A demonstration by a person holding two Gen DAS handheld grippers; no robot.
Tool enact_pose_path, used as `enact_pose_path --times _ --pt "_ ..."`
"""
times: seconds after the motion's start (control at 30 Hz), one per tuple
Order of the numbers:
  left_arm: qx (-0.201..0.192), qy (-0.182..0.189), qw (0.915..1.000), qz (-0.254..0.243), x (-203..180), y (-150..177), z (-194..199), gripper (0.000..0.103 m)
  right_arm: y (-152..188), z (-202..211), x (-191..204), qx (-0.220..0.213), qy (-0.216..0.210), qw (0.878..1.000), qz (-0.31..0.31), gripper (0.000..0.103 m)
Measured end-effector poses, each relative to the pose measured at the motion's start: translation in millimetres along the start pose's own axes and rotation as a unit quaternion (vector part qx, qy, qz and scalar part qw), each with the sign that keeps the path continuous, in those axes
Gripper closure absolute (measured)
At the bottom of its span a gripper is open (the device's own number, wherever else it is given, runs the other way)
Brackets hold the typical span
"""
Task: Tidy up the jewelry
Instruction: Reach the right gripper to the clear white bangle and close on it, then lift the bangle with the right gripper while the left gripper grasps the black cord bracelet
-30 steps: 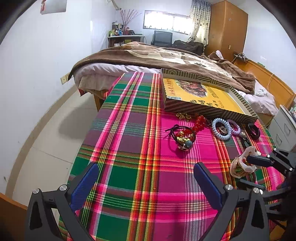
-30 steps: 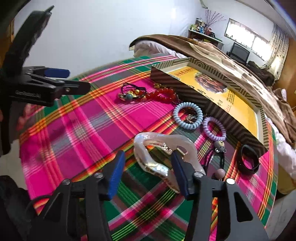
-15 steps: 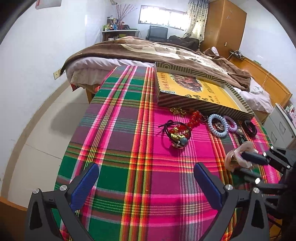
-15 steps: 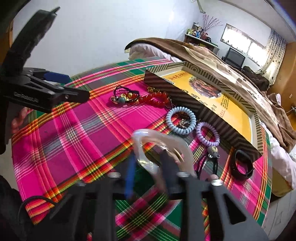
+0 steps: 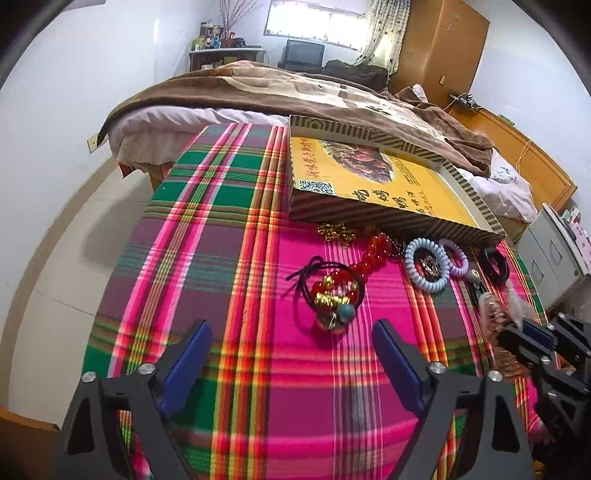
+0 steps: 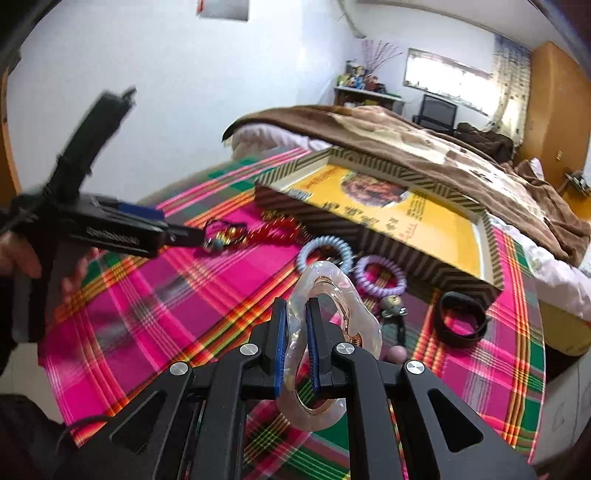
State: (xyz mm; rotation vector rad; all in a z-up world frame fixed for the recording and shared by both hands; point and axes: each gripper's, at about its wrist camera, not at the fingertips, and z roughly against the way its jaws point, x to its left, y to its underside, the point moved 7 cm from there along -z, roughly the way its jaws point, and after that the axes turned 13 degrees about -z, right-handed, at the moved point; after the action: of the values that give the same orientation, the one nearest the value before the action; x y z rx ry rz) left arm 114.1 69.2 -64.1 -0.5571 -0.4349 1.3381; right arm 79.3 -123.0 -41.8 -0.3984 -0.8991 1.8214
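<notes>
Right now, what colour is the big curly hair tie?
The big coil hair tie is light blue, clearest in the left wrist view.

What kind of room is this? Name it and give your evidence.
Most likely a bedroom in a home: a bed under a brown blanket, a wooden wardrobe, and a curtained window.

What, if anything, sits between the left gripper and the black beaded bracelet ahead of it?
Nothing visible. Only bare plaid cloth lies between the left gripper, whose jaws are closing with nothing between them, and the bracelet. The right gripper, shut on the hair claw, is off to the side.
</notes>
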Motion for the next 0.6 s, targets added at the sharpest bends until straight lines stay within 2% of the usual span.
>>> enact_pose_path --times 0.07,0.13,0.27,0.37,0.43,0.57,0.6 --pt "0.004 -0.007 1.0000 0.000 0 -3 -5 0.026 -2 4 -4 -0.007 0.001 1.000 -0.010 0.092" --pt "0.007 -0.004 1.0000 0.003 -1 -7 -10 0.035 -4 5 -8 -0.012 0.003 1.000 -0.018 0.092" --pt "0.001 -0.011 0.9999 0.013 0 -12 -15 0.042 0 3 -12 -0.011 0.003 1.000 -0.028 0.092" --pt "0.008 -0.019 0.9998 0.007 -2 -12 -19 0.054 1 3 -14 -0.012 0.002 0.999 -0.031 0.092" --pt "0.013 -0.017 0.9998 0.005 -4 -11 -22 0.070 1 4 -15 -0.013 0.002 0.999 -0.033 0.092" --pt "0.007 -0.009 0.9999 0.004 -8 -13 -23 0.077 2 4 -17 -0.014 0.000 0.999 -0.041 0.092" --pt "0.006 -0.006 1.0000 0.003 -9 -13 -23 0.082 3 4 -18 -0.014 0.000 0.999 -0.041 0.092"
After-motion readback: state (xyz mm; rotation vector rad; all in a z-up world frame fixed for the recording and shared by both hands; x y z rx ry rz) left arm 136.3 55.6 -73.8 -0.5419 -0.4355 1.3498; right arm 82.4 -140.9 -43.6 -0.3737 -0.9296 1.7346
